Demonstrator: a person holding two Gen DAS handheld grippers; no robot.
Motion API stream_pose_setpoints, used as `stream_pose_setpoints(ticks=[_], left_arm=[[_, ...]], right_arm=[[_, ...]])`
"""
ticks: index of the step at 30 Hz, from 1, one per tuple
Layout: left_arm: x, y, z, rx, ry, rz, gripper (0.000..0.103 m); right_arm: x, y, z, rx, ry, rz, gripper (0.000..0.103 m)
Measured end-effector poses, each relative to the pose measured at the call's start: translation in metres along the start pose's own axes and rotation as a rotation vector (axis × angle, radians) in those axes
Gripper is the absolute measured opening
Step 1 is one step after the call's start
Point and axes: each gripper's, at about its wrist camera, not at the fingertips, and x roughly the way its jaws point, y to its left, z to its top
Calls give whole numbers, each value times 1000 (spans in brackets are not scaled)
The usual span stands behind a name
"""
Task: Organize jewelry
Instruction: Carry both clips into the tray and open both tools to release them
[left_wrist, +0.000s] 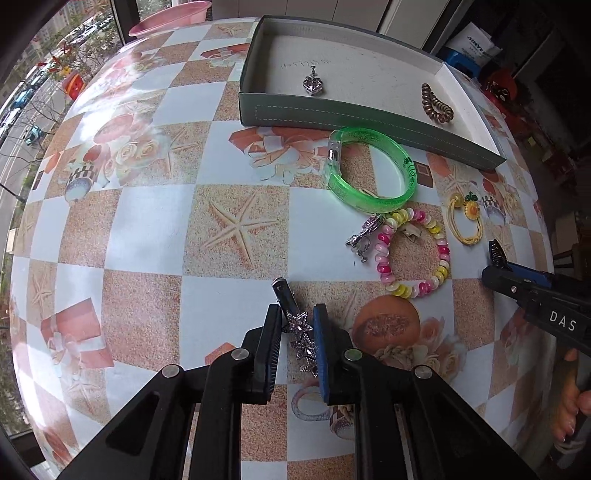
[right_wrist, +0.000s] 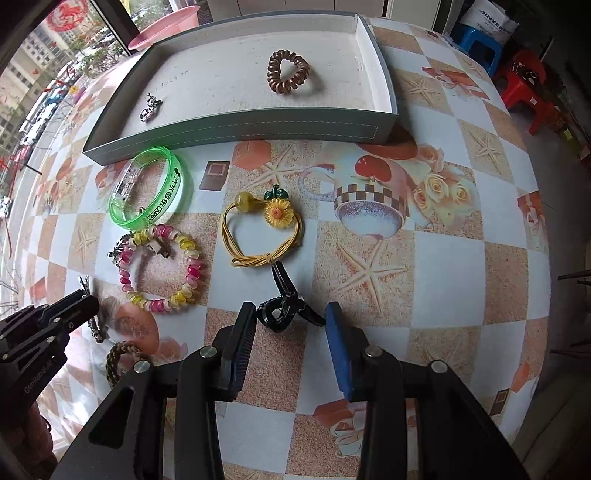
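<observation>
My left gripper points down at the table and is shut on a rhinestone star hair clip, whose metal end sticks out past the fingertips. In the right wrist view my right gripper has a black claw clip between its fingertips, with both pads touching it. A grey-green tray stands at the back of the table. It holds a brown spiral hair tie and a small heart pendant.
In front of the tray lie a green bangle, a pink-and-yellow spiral bracelet, a yellow sunflower hair tie and a silver clip. A braided brown bracelet lies near the table's front edge. A pink basin sits behind the tray.
</observation>
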Motion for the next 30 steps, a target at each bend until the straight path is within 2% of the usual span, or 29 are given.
stream_pose_setpoints(ticks=[8,14,23,30], left_arm=[[-25,4,8,27,-27,-19,30],[-51,3,31,37,-86,-54,30],[-71,-17,99,70,-185,-59,30],[-63,-27,152,61,-232,-44,30]], right_arm=[[-17,-18,-13,111,4,99,42],[-38,-30,0,154,-32,145,42],[-63,-39,59,158,-91,178,42],[-59,-43,113,158,-127,185,42]])
